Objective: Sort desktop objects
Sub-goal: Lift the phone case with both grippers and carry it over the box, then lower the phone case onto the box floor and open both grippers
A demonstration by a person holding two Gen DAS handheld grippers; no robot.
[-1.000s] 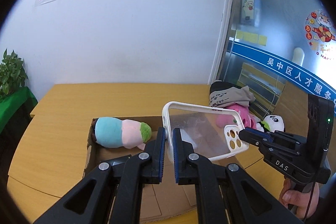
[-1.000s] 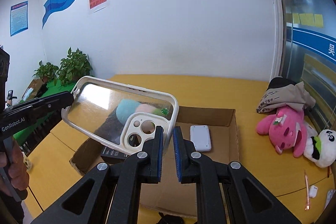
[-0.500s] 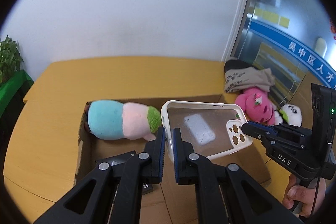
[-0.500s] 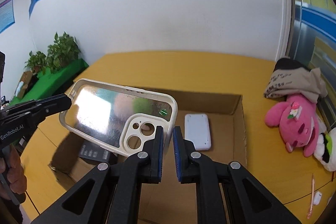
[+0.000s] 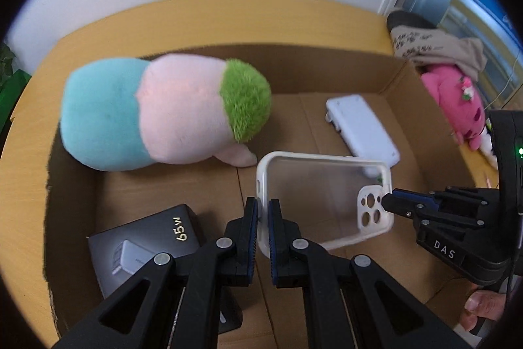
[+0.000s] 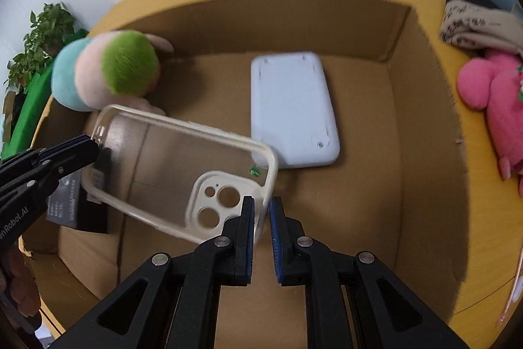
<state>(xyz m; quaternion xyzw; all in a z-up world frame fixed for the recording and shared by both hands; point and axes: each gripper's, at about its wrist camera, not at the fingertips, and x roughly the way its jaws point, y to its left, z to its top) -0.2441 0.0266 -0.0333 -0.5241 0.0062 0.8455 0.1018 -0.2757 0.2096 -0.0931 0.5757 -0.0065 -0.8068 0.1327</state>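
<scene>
1. Sorting under way: a clear phone case with a cream rim hangs over the open cardboard box on the yellow desk, carried between two hand-held tools and not yet set down on the box floor.

2. Already in the box: a pastel plush toy in blue, pink and green at the far left side, a white flat device lying near the far right corner, and a black carton marked "65W" at the near left.

3. Left outside, by the look of it: a pink plush and a bundle of printed beige cloth on the desk to the right of the box. Whether these belong in the box cannot be told from the task line, so the job appears part done at best.

4. The left tool is nearly closed, its blue-edged jaws pinching the plain short end of the case rim.

5. The right tool is likewise all but closed, clamped on the rim at the corner by the camera cut-out; in the left wrist view its tips meet the case at that same corner.

6. The case sits just above the middle of the box, tilted, with the plush just beyond it and the white device overlapped by its far corner in both views.

7. Judged from this, the step in hand is lowering the case into the box; release by both tools remains to be done.
</scene>
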